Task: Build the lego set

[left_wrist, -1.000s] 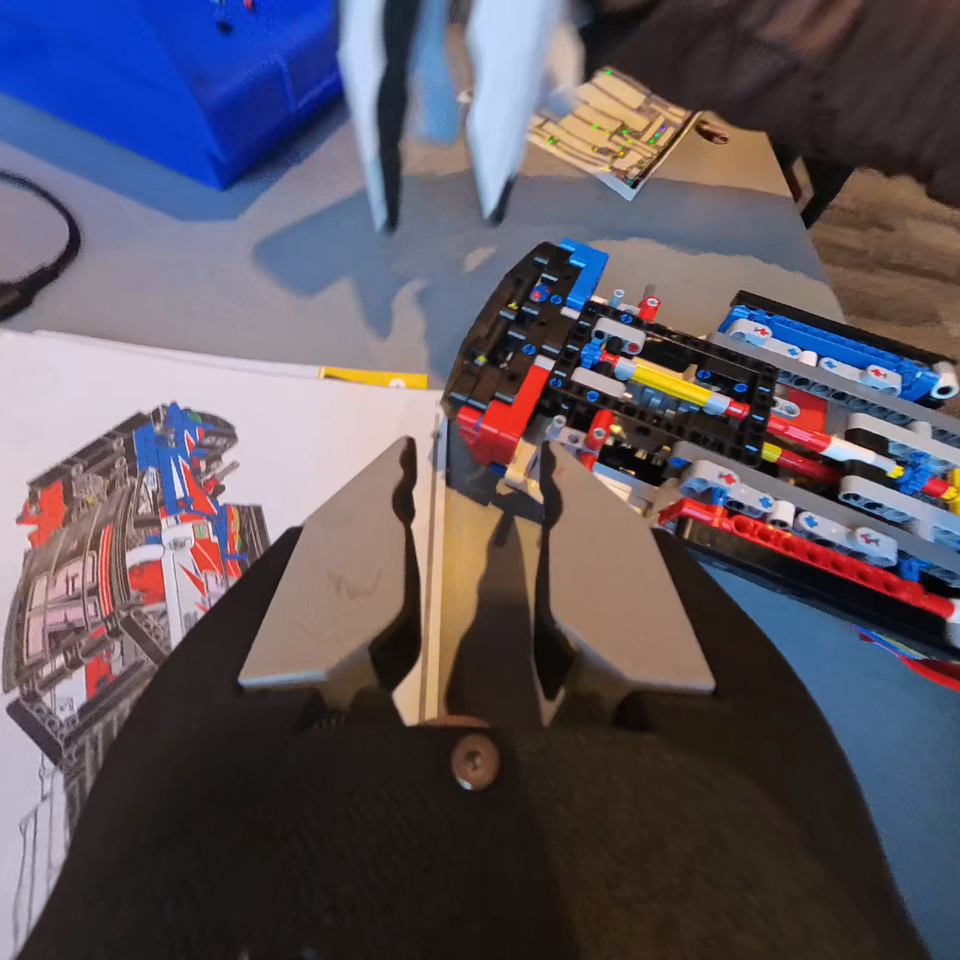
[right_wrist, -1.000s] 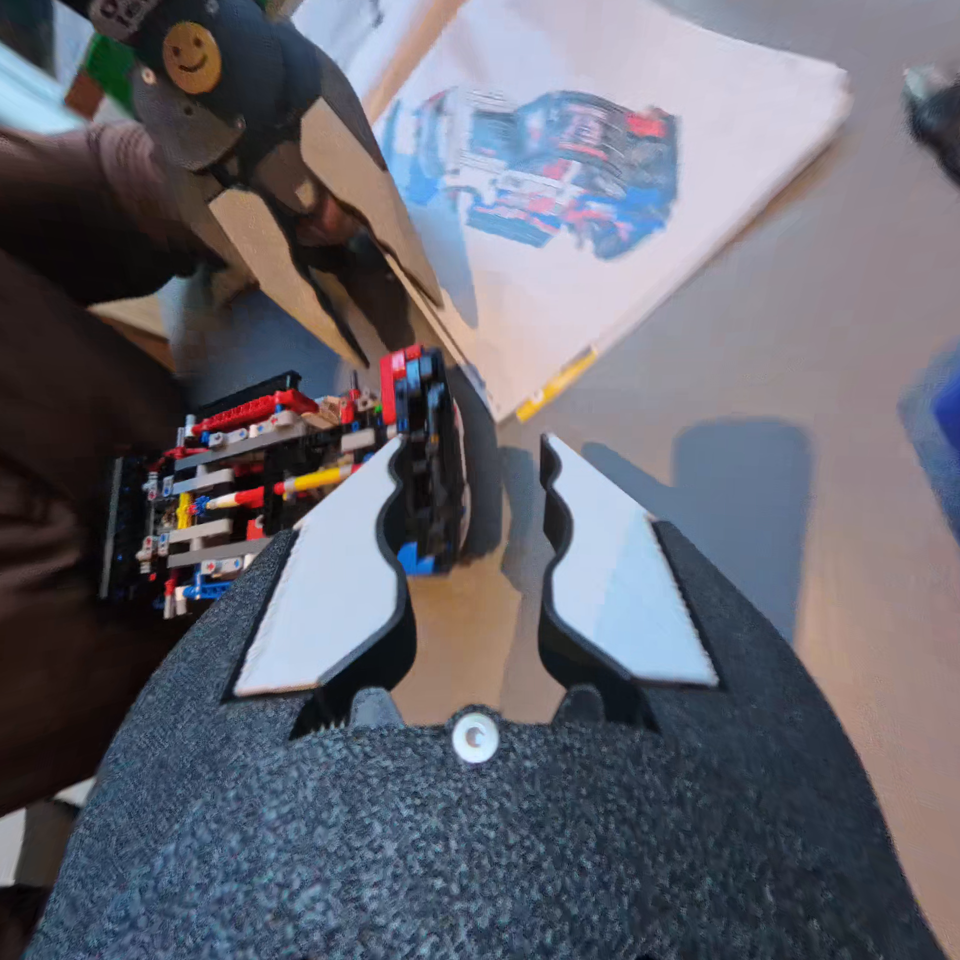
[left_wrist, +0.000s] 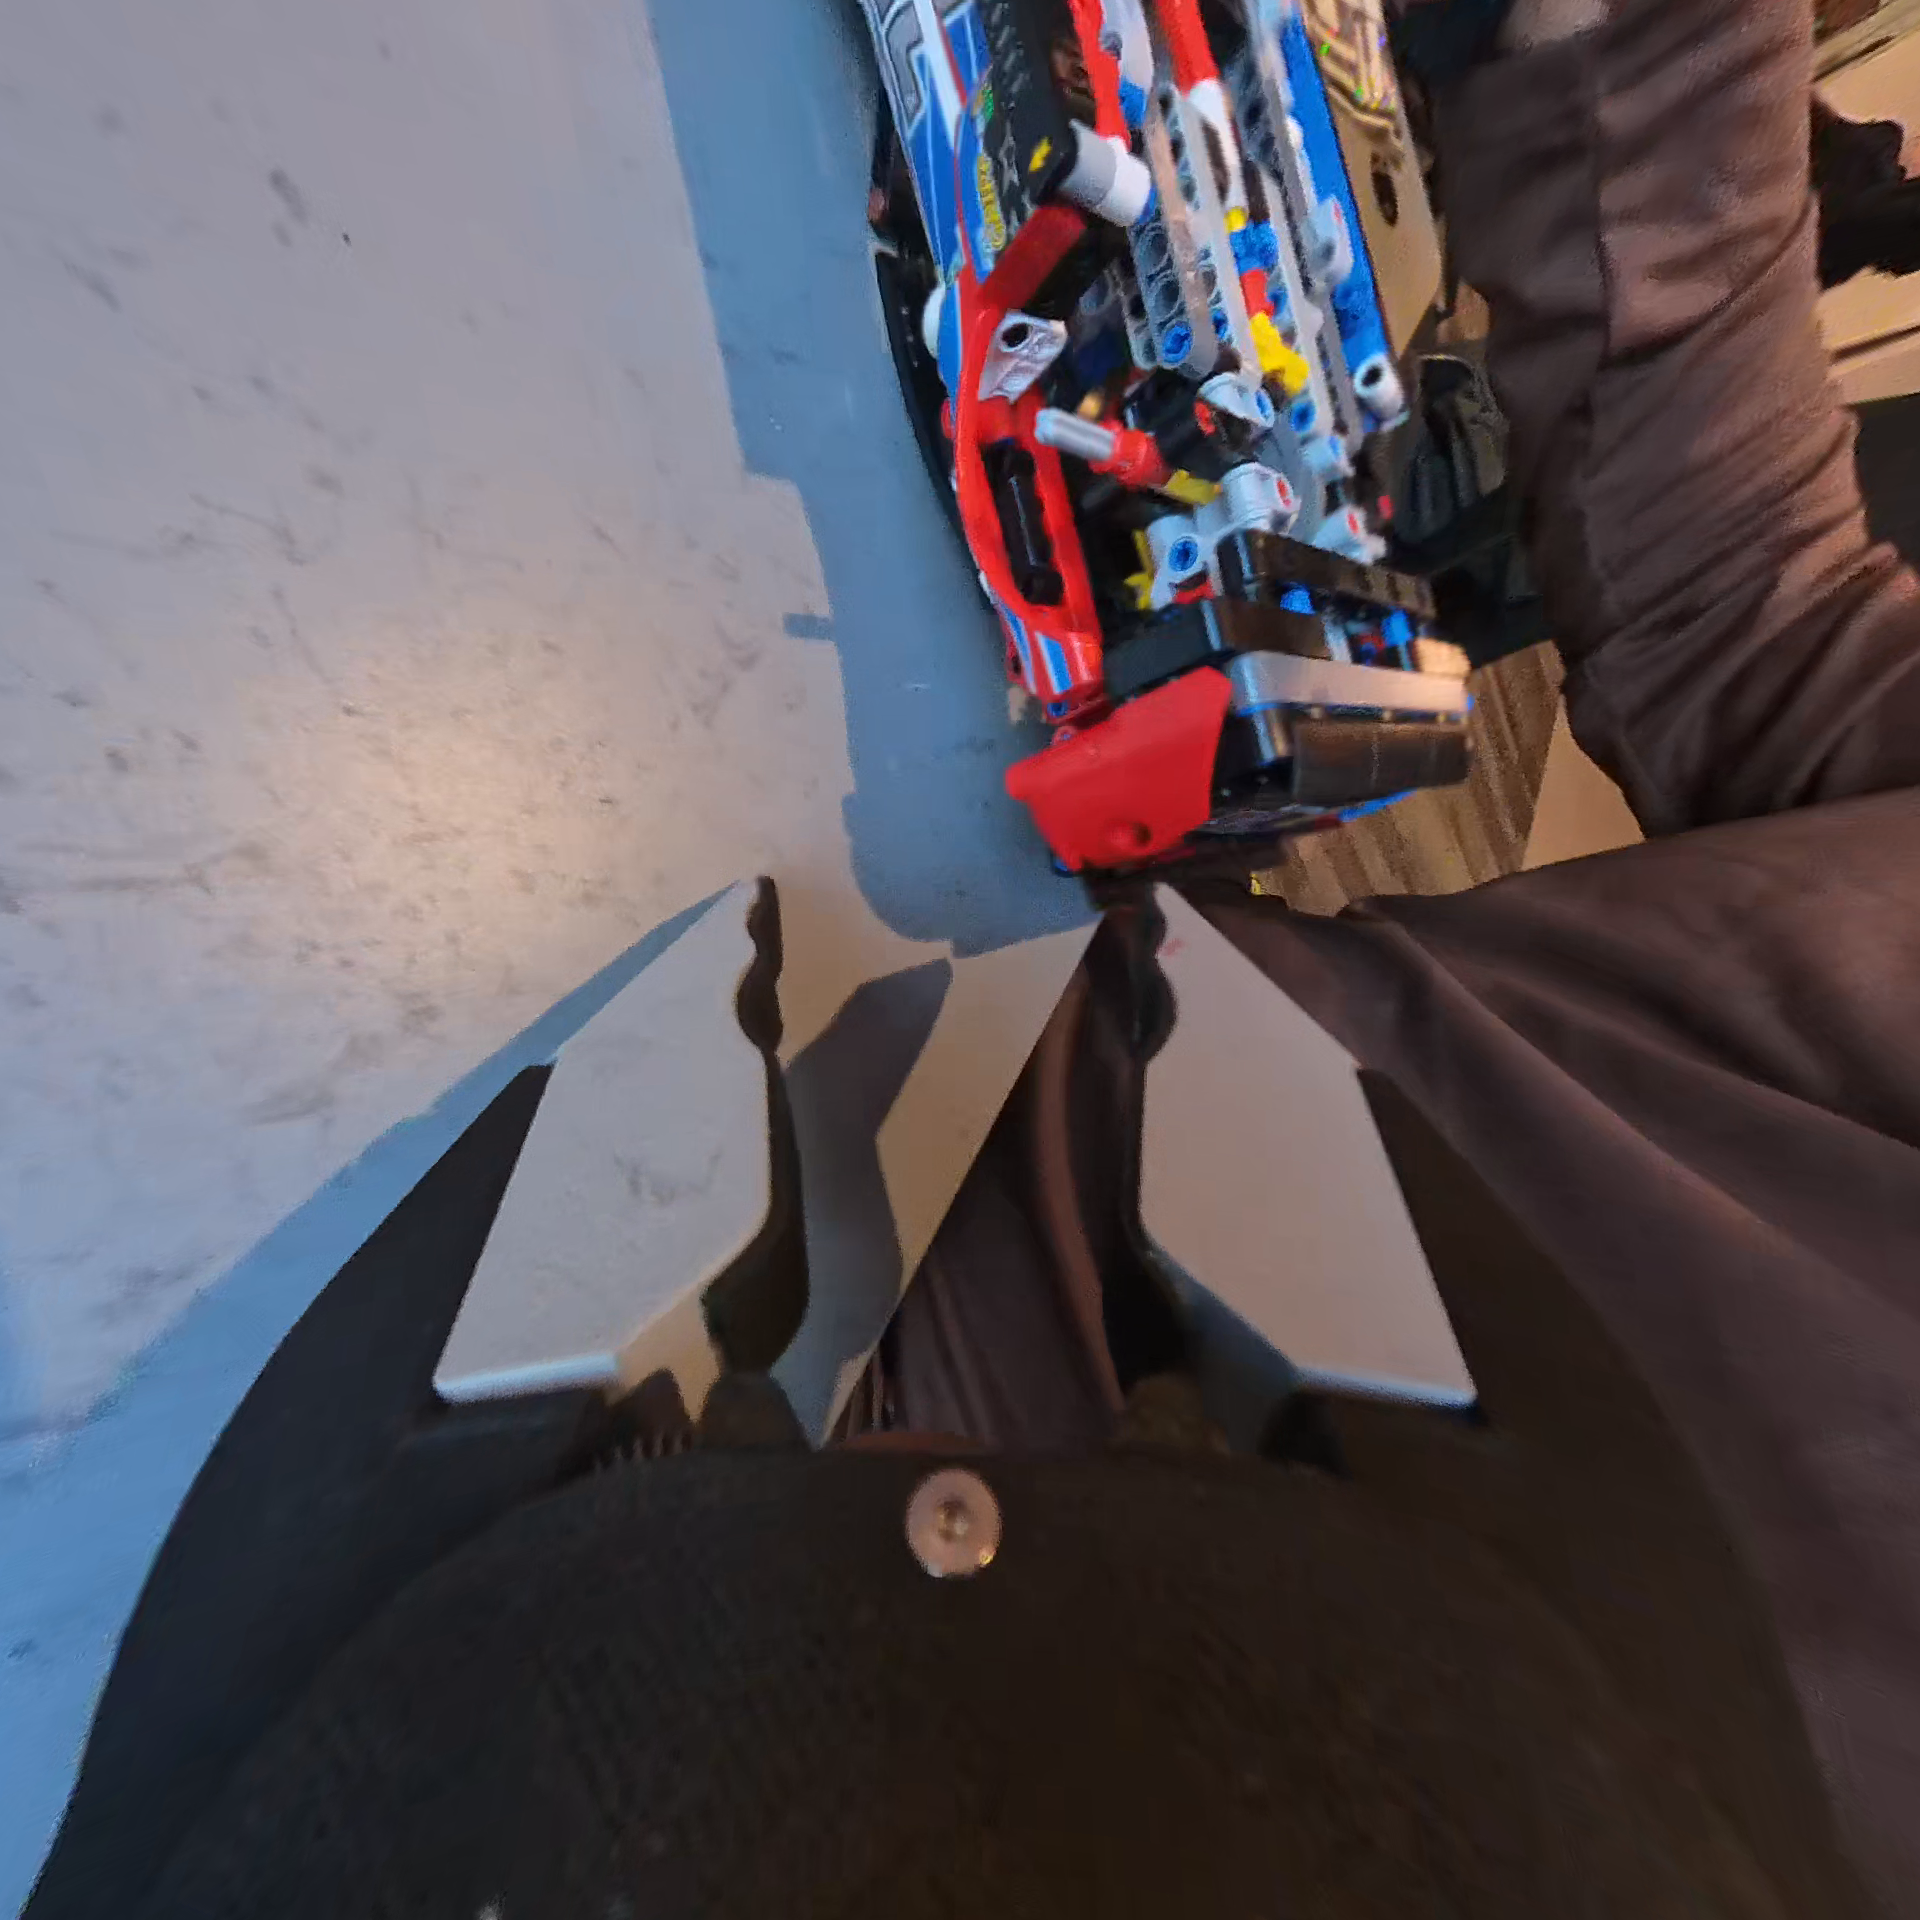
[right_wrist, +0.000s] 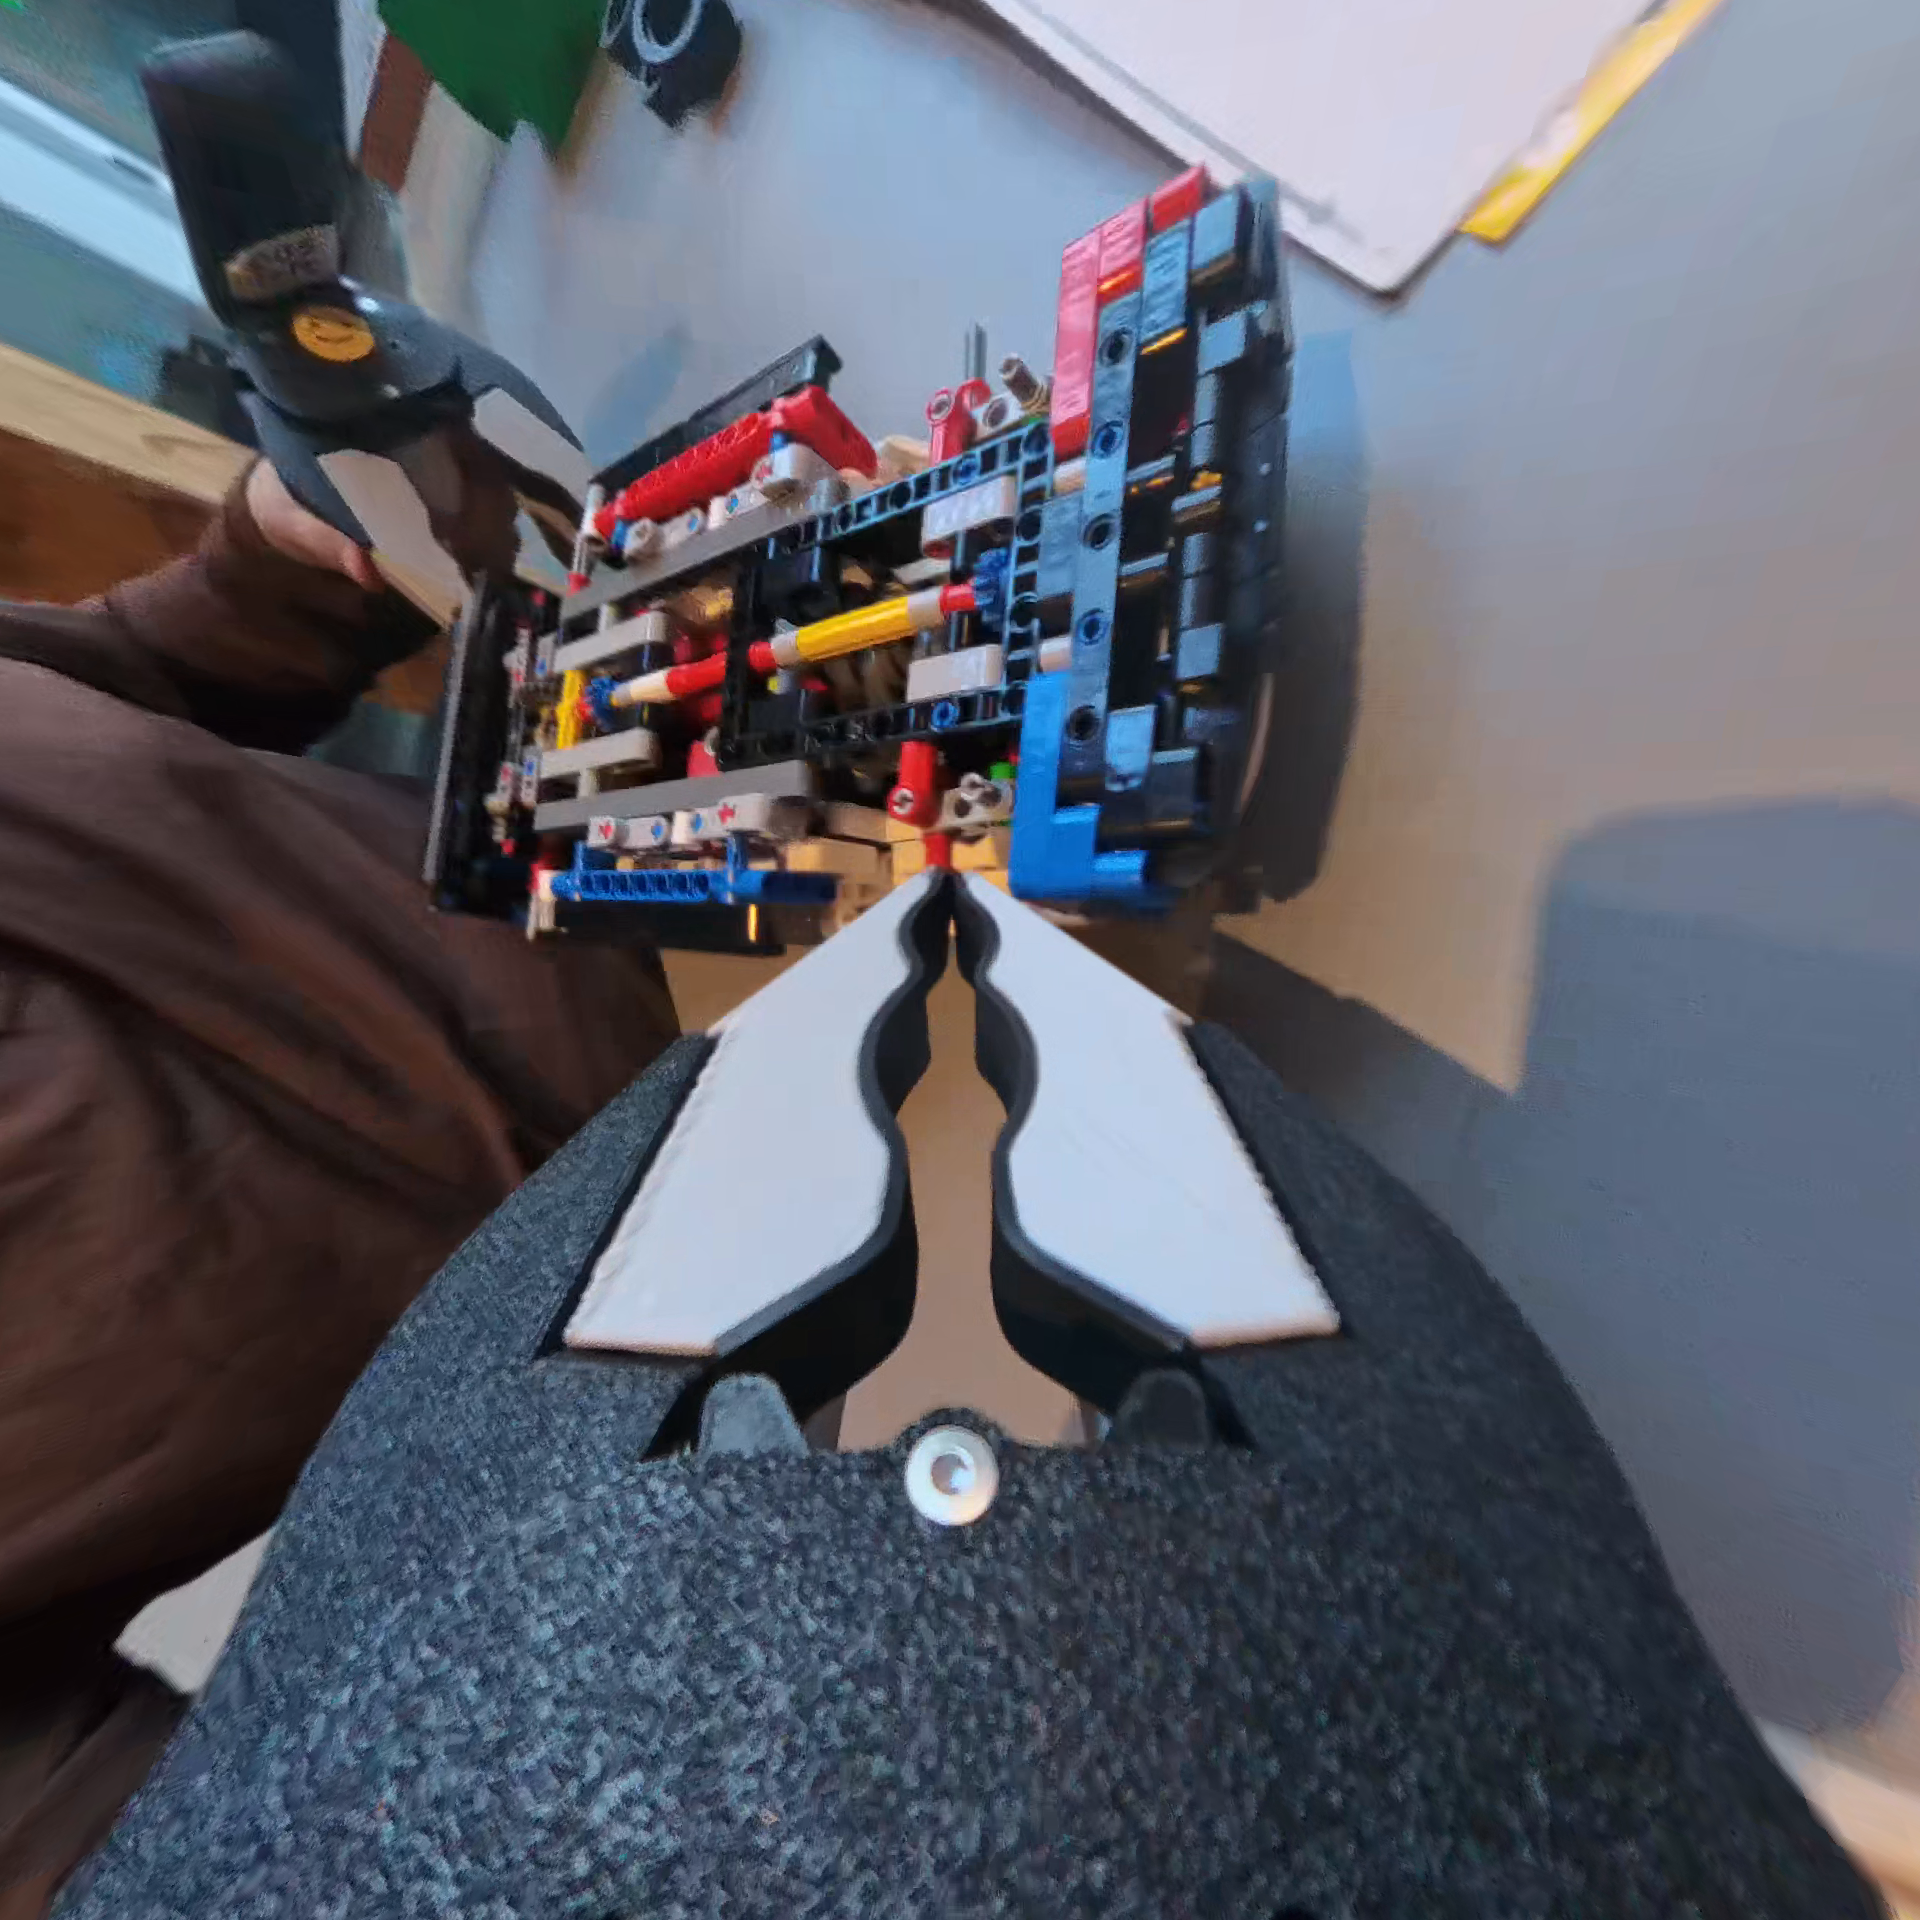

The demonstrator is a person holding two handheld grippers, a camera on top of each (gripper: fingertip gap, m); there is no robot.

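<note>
Left claw (left_wrist: 951,904): fingers were held apart, just beside the model's red corner, gripping nothing.
Right claw (right_wrist: 951,883): tips were pressed together at the model's near edge.
Lego model (right_wrist: 894,644): was stood on edge on the grey table (right_wrist: 1558,623).

A: Any text readable?
B: Not rly. Lego model (left_wrist: 1049,499), 12 o'clock in left wrist view: stickers (left_wrist: 987,208) w/ yellow lettering, too blurred. Left gripper (right_wrist: 520,540), 10 o'clock in right wrist view: yellow smiley sticker (right_wrist: 332,335), tan label (right_wrist: 286,260), illegible.
</note>
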